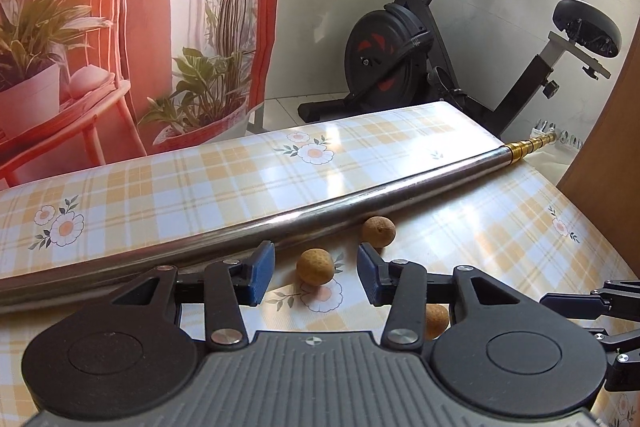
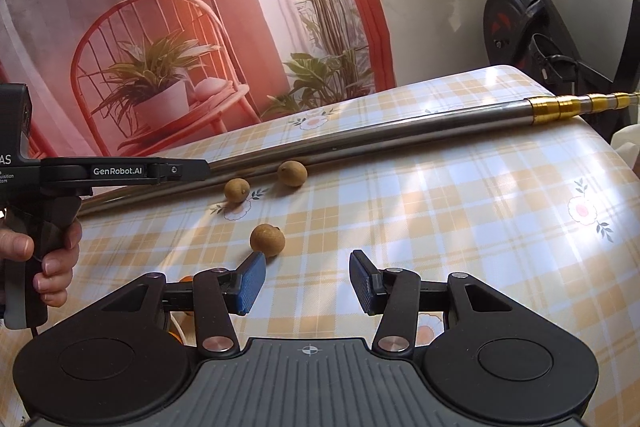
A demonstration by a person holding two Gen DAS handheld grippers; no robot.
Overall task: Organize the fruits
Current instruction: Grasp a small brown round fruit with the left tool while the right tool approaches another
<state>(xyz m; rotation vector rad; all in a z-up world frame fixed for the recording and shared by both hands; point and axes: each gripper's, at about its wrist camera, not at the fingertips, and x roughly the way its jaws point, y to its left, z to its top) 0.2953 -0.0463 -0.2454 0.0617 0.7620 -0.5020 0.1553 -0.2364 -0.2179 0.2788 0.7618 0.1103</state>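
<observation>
Left wrist surface: plaid tablecloth (image 1: 168, 179) under a metal pole (image 1: 320, 205).
Room: exercise bike (image 1: 404, 47) at 1 o'clock.
Left gripper (image 1: 316, 273): jaws apart, holding nothing, a longan (image 1: 315, 265) between them untouched.
Right gripper (image 2: 307, 281): jaws apart, empty.

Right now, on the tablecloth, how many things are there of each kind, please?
Small brown round fruits: 3 (beside the pole, on the flower print, nearest the right gripper)
Metal poles with gold rings: 1
Total: 4

An orange thing peeks from behind the right gripper; too hidden to identify, so not counted.
</observation>
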